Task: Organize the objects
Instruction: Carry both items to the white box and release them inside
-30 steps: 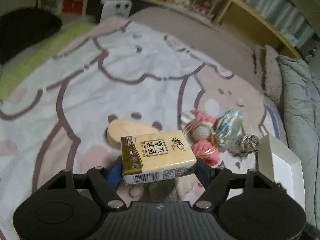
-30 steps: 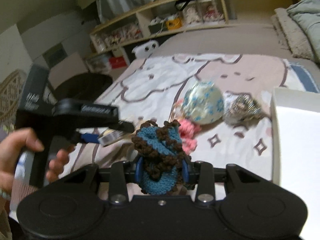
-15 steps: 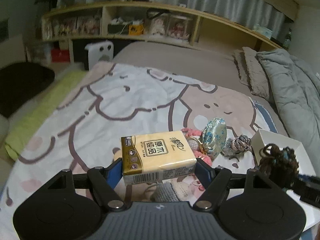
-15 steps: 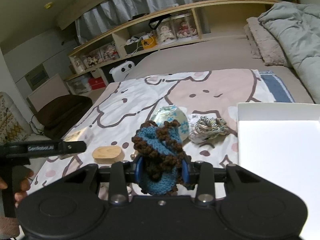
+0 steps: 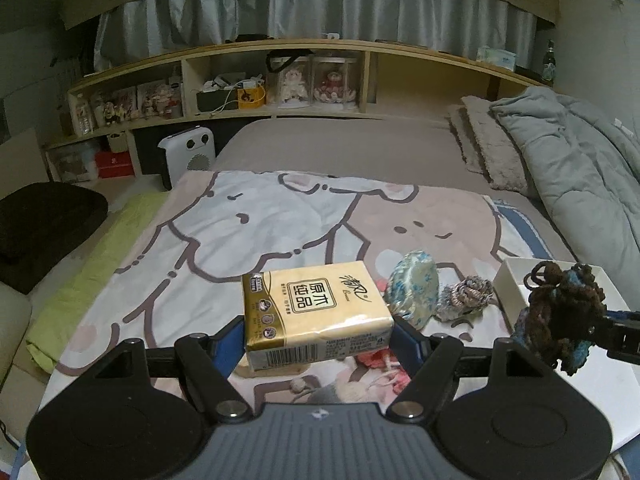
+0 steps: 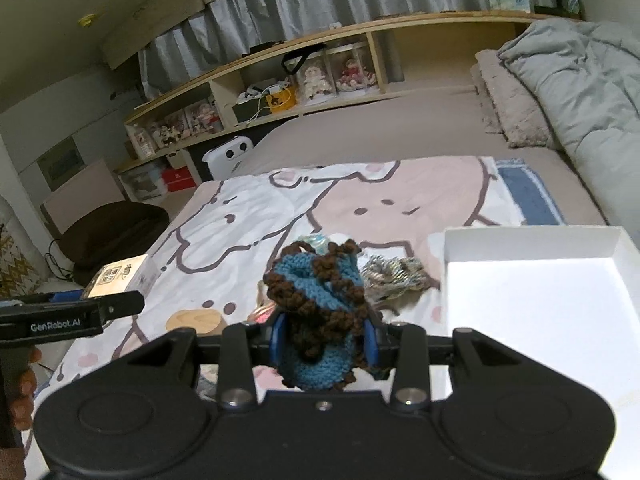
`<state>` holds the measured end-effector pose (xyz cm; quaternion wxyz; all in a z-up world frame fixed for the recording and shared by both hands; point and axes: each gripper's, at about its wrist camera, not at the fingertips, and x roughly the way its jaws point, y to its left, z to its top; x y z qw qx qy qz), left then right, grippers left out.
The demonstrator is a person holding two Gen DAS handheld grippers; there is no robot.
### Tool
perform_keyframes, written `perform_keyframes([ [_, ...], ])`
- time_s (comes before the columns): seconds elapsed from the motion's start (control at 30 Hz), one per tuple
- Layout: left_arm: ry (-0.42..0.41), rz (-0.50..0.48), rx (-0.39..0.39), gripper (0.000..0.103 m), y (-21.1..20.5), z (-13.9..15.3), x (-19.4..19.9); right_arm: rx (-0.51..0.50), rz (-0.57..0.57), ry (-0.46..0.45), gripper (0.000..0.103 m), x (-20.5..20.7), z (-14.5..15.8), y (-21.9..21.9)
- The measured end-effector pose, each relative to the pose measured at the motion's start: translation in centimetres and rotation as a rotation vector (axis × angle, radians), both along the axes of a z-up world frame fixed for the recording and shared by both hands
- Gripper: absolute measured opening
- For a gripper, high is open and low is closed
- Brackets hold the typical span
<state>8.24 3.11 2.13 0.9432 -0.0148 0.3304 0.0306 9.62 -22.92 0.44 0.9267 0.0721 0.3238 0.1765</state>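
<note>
My left gripper [image 5: 318,340] is shut on a yellow tissue pack [image 5: 314,312], held above the cartoon blanket [image 5: 240,232]. My right gripper [image 6: 325,338] is shut on a blue and brown crocheted pouch [image 6: 318,292]; the same pouch [image 5: 562,312] shows at the right of the left wrist view, over the white box [image 5: 516,280]. In the right wrist view the white box [image 6: 560,312] lies to the right of the pouch. A blue-patterned pouch [image 5: 414,292] and a grey knitted item [image 5: 464,298] rest on the blanket beside the box.
A wooden oval [image 6: 194,320] and pink crocheted pieces [image 5: 376,360] lie on the blanket. A grey duvet [image 5: 580,184] is piled at the right. Shelves [image 5: 280,88] run along the far wall, with a white heater [image 5: 188,156] and a dark chair [image 5: 44,224] at the left.
Both grippers have risen and tipped up, so the shelves and curtain came into view. The right gripper with the crocheted pouch moved toward the white box. Both grips stayed the same.
</note>
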Motion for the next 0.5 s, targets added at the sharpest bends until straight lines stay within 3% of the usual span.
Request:
perform_keyframes([
  [0.5,0.012,-0.154,-0.026,0.076,-9.4,0.2,4.0,-0.026,-0.144,0.014,0.040,2.6,0.9,-8.8],
])
